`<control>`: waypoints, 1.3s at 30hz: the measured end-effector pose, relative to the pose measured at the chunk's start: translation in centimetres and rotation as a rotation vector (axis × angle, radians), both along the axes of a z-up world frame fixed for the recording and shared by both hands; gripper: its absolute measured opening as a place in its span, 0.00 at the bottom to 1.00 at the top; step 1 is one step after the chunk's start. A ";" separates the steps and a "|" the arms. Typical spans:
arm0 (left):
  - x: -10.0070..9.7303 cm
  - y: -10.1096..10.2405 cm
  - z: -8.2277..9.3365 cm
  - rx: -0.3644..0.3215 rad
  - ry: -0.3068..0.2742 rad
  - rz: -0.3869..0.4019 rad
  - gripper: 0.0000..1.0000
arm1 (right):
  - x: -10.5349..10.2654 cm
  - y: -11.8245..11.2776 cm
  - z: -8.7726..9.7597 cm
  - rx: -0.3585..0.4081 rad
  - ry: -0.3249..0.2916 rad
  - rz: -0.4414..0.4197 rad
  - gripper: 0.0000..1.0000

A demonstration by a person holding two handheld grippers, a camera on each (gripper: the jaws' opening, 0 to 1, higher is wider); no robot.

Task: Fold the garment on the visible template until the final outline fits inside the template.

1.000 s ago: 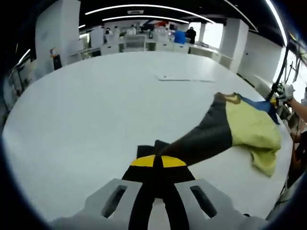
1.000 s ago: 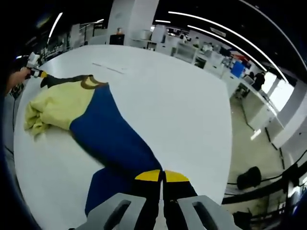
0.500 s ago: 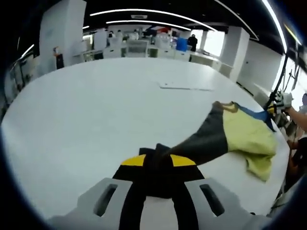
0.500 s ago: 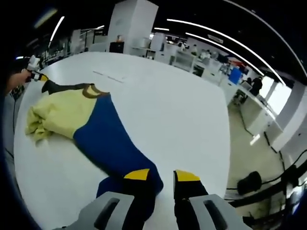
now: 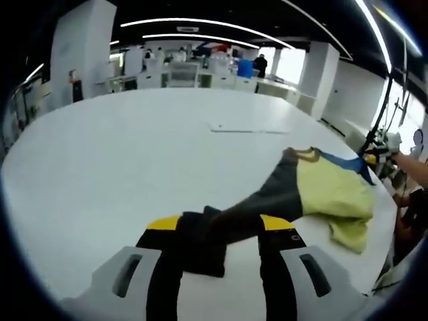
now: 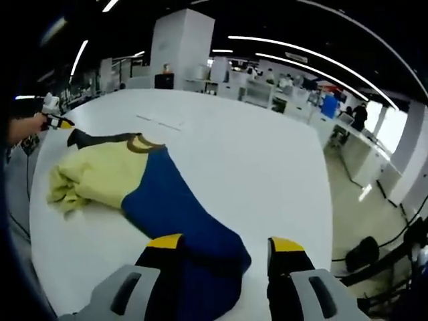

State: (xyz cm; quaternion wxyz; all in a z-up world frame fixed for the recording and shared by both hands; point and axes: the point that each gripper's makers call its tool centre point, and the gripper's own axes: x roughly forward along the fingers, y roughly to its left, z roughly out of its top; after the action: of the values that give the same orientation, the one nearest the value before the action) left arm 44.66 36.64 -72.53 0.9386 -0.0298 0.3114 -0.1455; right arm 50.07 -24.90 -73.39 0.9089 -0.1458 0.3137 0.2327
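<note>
garment (image 5: 314, 190) is lying stretched across the white surface (image 5: 120, 160), its yellow body bunched at the middle. left gripper (image 5: 221, 231) is spreading its fingers (image 5: 164, 231) around the dark sleeve end; right gripper (image 6: 224, 251) is holding fingers (image 6: 287, 251) apart over the blue sleeve (image 6: 180, 214).

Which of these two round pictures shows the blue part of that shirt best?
The right gripper view: the blue sleeve of the yellow garment runs wide and unbroken toward the open right gripper. The left gripper view catches a thin blue strip behind the yellow body.
</note>
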 end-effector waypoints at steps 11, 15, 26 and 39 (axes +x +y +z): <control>-0.7 -0.6 0.8 0.032 -0.026 -0.041 0.54 | -1.7 0.6 0.0 0.047 0.004 0.015 0.58; -1.1 -1.1 1.0 0.041 -0.031 -0.061 0.56 | -2.2 1.0 0.2 0.069 0.000 0.020 0.62; -2.6 -3.5 1.8 0.048 -0.055 -0.115 0.59 | -3.6 3.3 0.9 0.099 -0.016 0.078 0.67; -3.5 -5.3 1.7 0.064 -0.066 -0.188 0.57 | -5.5 5.1 0.6 0.089 -0.015 0.131 0.67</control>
State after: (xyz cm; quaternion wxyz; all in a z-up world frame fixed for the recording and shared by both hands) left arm 41.17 31.31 -70.84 0.9310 0.0344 0.2862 -0.2240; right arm 44.52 -19.78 -72.76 0.8995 -0.1272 0.2862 0.3046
